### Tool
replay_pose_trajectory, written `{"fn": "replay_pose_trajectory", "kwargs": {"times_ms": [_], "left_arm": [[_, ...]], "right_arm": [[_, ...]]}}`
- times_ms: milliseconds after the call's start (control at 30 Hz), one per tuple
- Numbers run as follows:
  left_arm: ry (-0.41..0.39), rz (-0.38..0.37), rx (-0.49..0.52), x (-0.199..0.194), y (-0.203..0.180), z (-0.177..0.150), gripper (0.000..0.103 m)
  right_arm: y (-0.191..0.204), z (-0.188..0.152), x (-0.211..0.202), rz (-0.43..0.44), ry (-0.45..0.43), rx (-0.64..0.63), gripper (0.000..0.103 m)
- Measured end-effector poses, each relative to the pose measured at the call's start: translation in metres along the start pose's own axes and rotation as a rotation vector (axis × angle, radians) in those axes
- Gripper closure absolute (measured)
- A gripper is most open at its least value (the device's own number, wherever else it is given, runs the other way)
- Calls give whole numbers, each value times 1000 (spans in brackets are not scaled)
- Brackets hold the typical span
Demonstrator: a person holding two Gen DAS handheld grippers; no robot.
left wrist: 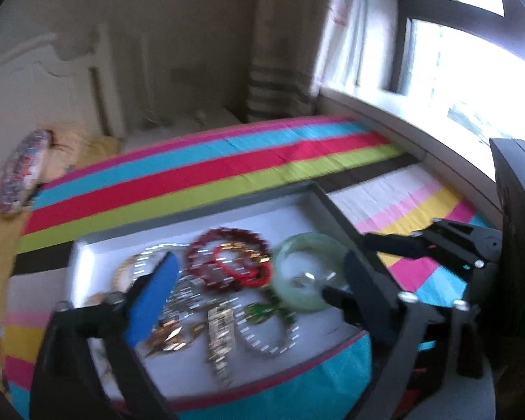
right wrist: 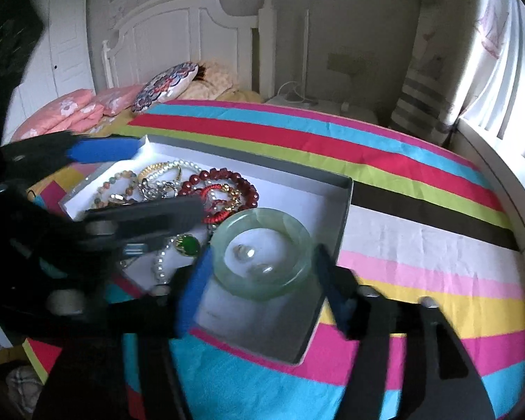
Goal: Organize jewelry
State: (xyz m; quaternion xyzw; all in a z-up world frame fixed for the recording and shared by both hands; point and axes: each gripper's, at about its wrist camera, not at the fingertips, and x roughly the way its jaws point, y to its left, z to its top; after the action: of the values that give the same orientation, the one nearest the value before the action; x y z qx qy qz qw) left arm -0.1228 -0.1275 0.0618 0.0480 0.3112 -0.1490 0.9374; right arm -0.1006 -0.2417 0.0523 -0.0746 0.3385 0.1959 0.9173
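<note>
A shallow grey box with a white floor [left wrist: 87, 255] [right wrist: 339, 210] lies on a striped bedspread and holds a pile of jewelry. A pale green jade bangle [left wrist: 309, 273] [right wrist: 262, 248] lies at its right end with two small pearl earrings [right wrist: 252, 259] inside the ring. Dark red bead bracelets [left wrist: 227, 255] [right wrist: 224, 182], gold and silver chains [left wrist: 217, 332] and a green stone pendant [right wrist: 187, 245] lie beside it. My left gripper [left wrist: 259, 276] is open over the pile. My right gripper [right wrist: 262, 273] is open, its fingers either side of the bangle.
The bedspread [right wrist: 420, 238] has bright pink, blue, red, green, black and white stripes. Pillows [right wrist: 168, 85] and a white headboard [right wrist: 178, 31] lie at the far end. A window ledge [left wrist: 420, 129] runs along the right side of the bed.
</note>
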Motion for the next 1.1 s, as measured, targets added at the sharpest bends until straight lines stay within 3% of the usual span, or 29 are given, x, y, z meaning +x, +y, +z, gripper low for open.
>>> {"fn": "replay_pose_trajectory", "kwargs": {"times_ms": [100, 267, 433, 567, 733, 867, 1100], "left_arm": [[-48, 70, -28, -24, 13, -17, 3], [-52, 170, -156, -51, 52, -58, 3], [-36, 132, -283, -54, 88, -81, 3], [-58, 112, -288, -57, 91, -84, 3], [-69, 141, -209, -56, 77, -83, 3], [-60, 144, -207, -51, 75, -83, 3], [-48, 156, -204, -47, 75, -83, 3]], "right_arm": [[11, -5, -10, -16, -23, 6, 17], [27, -14, -18, -58, -24, 39, 17], [44, -20, -24, -108, -53, 66, 17], [50, -20, -29, -145, -92, 96, 17], [58, -19, -31, -225, -125, 88, 17], [57, -20, -33, -263, -160, 96, 17], [61, -23, -37, -275, -186, 74, 17]]}}
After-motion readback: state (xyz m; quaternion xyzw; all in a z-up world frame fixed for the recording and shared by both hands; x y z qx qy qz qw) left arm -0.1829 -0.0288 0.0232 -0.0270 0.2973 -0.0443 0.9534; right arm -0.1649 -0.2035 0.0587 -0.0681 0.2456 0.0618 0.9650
